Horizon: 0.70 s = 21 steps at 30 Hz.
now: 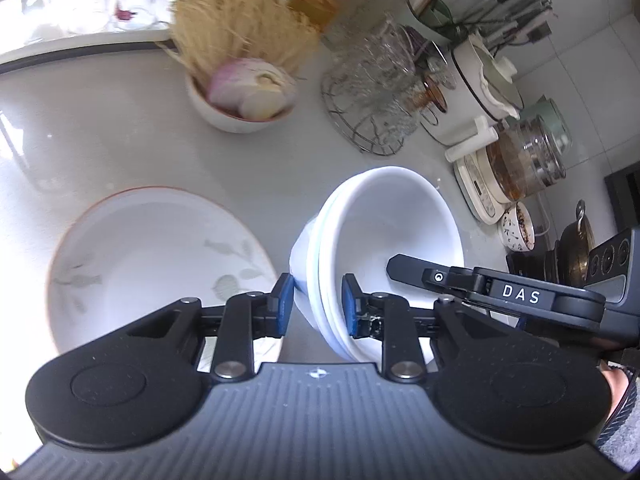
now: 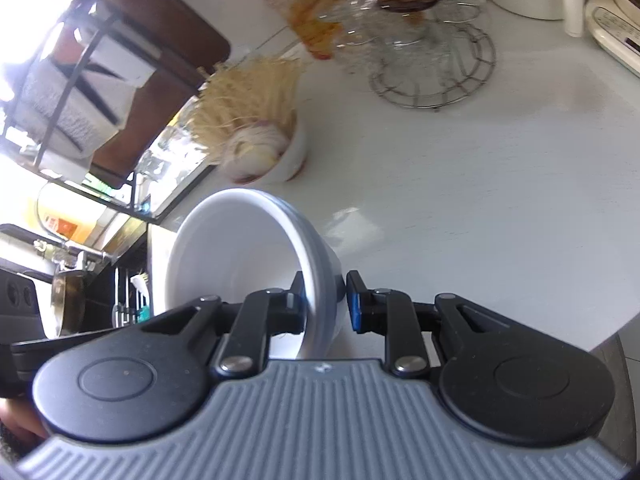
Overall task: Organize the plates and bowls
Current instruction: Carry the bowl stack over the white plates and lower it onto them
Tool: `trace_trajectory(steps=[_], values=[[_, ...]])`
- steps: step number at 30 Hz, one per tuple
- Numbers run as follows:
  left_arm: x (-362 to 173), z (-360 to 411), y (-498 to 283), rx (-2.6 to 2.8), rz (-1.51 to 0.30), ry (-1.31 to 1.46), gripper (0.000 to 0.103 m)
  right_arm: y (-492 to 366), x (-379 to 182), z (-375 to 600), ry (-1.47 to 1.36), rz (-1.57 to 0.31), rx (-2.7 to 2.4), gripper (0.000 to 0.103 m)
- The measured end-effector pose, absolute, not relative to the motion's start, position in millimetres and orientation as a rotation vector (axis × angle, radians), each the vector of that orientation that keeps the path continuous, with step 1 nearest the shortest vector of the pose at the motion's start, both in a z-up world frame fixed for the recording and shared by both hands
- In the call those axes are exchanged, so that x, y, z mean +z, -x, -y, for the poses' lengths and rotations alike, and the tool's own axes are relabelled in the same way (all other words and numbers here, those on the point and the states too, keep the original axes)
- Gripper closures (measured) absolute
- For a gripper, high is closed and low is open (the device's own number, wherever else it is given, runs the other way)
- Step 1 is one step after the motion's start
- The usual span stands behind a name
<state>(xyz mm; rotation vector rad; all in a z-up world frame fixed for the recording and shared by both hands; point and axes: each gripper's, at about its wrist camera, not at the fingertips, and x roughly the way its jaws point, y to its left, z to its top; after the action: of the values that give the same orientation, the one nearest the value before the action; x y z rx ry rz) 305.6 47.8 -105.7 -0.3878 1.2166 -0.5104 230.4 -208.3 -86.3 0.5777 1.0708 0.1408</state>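
1. Left gripper: jaws straddle the rim of the stacked white bowls, pads close on either side; full clamping cannot be confirmed.
2. Right gripper: jaws straddle the opposite rim, equally uncertain.
3. The stack hangs tilted above the counter, beside the leaf-patterned plate.
4. Judged step: relocating the bowls. Next move requires levelling them before set-down.

- def a home kitchen, we reckon
- grey countertop w/ a wire rack of glasses
- electric kettle + red-lid jar at the back
- bowl of onion & dried noodles, pans nearby
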Motion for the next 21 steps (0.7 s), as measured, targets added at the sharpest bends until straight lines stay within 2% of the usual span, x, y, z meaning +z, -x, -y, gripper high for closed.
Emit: trace_trajectory(steps=[12,21], values=[[-100,-134,-276,-0.404,-1.159,0.407,0.074,-232,-96,134,-0.546,-1.074,0.249,0.080],[-131,-167,-268,-0.349,-1.204,0.419,0.074,-249,-118,93,-0.476,-1.151,0.297,0.080]])
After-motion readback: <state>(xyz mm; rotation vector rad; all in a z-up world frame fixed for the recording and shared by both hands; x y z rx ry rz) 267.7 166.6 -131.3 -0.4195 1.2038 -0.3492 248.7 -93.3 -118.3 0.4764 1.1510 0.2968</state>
